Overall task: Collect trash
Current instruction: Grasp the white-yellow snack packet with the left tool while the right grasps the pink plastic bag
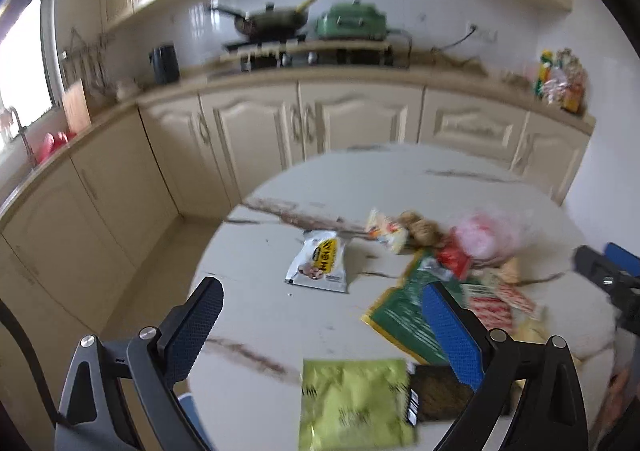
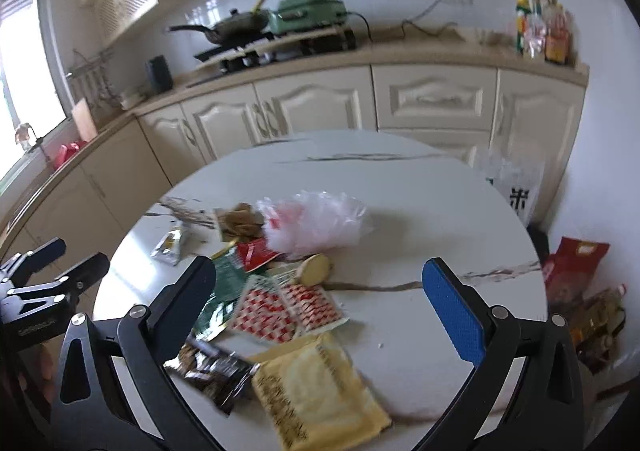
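Snack wrappers lie scattered on a round white marble table (image 2: 420, 187). In the right wrist view my right gripper (image 2: 322, 303) hovers open above red-and-white checkered packets (image 2: 288, 307), with a yellow packet (image 2: 316, 387) and a dark packet (image 2: 216, 367) nearer. A pink-white plastic bag (image 2: 316, 223) lies beyond. My left gripper (image 1: 324, 315) is open over the table's left side, empty. Below it is a yellow-green packet (image 1: 356, 403). A white packet (image 1: 320, 263) lies ahead and a green packet (image 1: 396, 315) by its right finger. Each gripper shows at the edge of the other's view.
Cream kitchen cabinets run behind the table, with a wok (image 2: 236, 27) and a green appliance (image 2: 308, 11) on the stove. A clear plastic bag (image 2: 512, 179) hangs past the table's far right. A red bag (image 2: 576, 263) and bottles sit on the floor at right.
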`<state>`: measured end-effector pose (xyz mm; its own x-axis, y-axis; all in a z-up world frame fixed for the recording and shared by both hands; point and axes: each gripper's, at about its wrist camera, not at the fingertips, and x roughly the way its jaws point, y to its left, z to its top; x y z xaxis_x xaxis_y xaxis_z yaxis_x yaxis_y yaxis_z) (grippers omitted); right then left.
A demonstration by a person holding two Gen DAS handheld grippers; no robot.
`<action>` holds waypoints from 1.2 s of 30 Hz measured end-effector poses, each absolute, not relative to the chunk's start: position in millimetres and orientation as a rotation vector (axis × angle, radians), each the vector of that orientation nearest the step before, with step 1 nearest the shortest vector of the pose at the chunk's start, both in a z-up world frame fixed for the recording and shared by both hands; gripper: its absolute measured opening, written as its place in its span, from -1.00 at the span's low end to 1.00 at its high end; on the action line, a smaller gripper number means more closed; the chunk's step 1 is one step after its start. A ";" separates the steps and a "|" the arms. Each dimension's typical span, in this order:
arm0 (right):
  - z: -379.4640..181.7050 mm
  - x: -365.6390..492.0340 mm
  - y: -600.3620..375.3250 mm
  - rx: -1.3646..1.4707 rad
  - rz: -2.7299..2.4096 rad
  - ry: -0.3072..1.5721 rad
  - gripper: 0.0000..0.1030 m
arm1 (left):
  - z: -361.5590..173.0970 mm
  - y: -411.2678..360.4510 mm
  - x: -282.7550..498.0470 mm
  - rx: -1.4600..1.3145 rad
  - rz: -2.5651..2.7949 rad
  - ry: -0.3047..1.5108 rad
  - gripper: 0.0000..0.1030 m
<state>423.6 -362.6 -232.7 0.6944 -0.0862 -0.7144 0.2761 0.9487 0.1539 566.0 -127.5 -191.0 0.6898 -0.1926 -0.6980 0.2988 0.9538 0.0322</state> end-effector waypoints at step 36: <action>-290.5 512.5 -408.3 0.445 -0.209 0.889 -0.68 | -262.2 -103.8 683.1 0.049 -0.372 0.904 -0.33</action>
